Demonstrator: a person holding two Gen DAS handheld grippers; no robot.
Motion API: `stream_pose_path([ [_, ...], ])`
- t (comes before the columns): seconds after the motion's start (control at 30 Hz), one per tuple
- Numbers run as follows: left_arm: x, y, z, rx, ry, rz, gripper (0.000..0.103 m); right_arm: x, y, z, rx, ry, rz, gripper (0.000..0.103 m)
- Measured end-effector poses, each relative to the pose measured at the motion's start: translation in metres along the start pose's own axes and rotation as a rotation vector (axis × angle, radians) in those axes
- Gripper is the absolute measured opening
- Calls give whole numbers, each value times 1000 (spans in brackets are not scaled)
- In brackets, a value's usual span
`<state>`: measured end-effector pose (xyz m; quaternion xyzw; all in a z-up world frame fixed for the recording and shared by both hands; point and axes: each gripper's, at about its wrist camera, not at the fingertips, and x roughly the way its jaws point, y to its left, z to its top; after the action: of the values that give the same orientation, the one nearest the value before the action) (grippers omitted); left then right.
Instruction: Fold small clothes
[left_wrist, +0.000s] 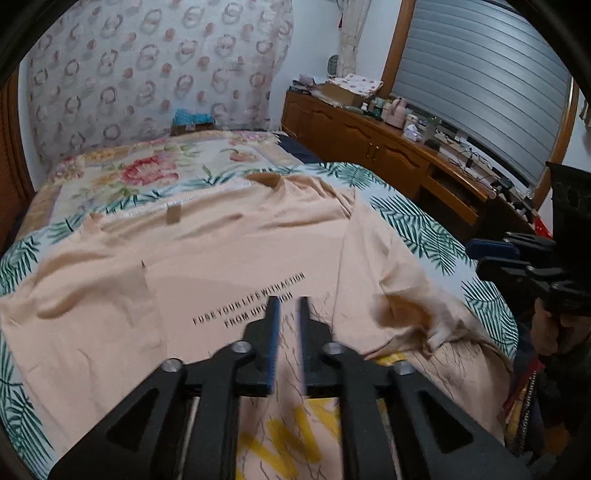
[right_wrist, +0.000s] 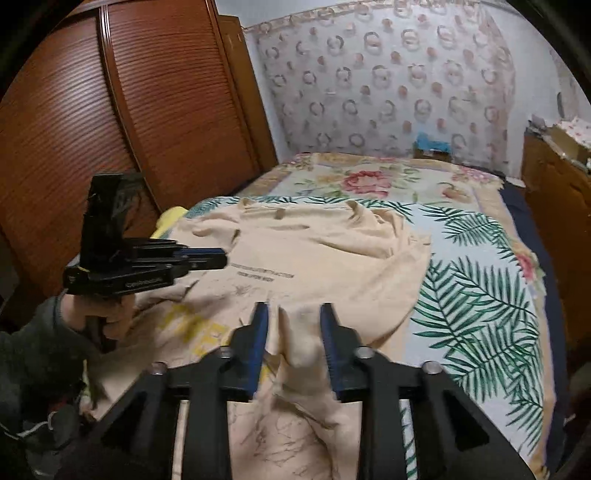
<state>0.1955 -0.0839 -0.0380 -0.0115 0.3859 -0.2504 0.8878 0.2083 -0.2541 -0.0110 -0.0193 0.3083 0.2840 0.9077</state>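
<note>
A peach T-shirt (left_wrist: 221, 258) with dark printed lettering lies spread on the bed, wrinkled and bunched at its near right corner. My left gripper (left_wrist: 288, 306) hovers over the lettering, its jaws a narrow gap apart with nothing between them; the right wrist view shows this left gripper (right_wrist: 223, 257) at the left, above the T-shirt (right_wrist: 332, 251). My right gripper (right_wrist: 294, 308) stands open over the near hem, and a raised fold of the cloth stands between its fingers without being pinched. In the left wrist view my right gripper (left_wrist: 474, 254) sits at the right edge.
The bed cover (right_wrist: 480, 295) has green palm leaves and a floral blanket (left_wrist: 147, 173) beyond. A wooden sideboard (left_wrist: 351, 129) with clutter runs along the right. A brown wardrobe (right_wrist: 110, 110) stands at the left. A person's hand (right_wrist: 110, 317) holds the left gripper's handle.
</note>
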Motion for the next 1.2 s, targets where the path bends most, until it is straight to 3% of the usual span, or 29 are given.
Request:
stream_pose_path([
  [0.1,0,-5,-5,22,2,-32,44,-5,4,-8,5,26,-38,31],
  [0.2,7,-12,-9,40,32,-43,44,-9,9,-18,15,58,-63,31],
  [0.4,25,-18,-18,55,81,-31,44,7,26,-39,0,127,-33,31],
  [0.67,29,-19,-21,64,105,-5,44,36,56,-32,-74,139,-29,31],
  [0.77,29,-19,-21,64,105,1,44,54,65,-33,-125,175,-75,31],
  [0.8,28,-18,-21,63,104,4,44,58,66,-35,-144,188,-91,30],
  [0.83,27,-18,-21,63,102,6,44,62,67,-40,-163,198,-100,19],
  [0.93,26,-16,-21,56,97,10,44,58,69,-41,-174,189,-94,5],
  [1.2,21,-19,-20,42,83,11,44,26,75,-43,-134,157,-7,4],
])
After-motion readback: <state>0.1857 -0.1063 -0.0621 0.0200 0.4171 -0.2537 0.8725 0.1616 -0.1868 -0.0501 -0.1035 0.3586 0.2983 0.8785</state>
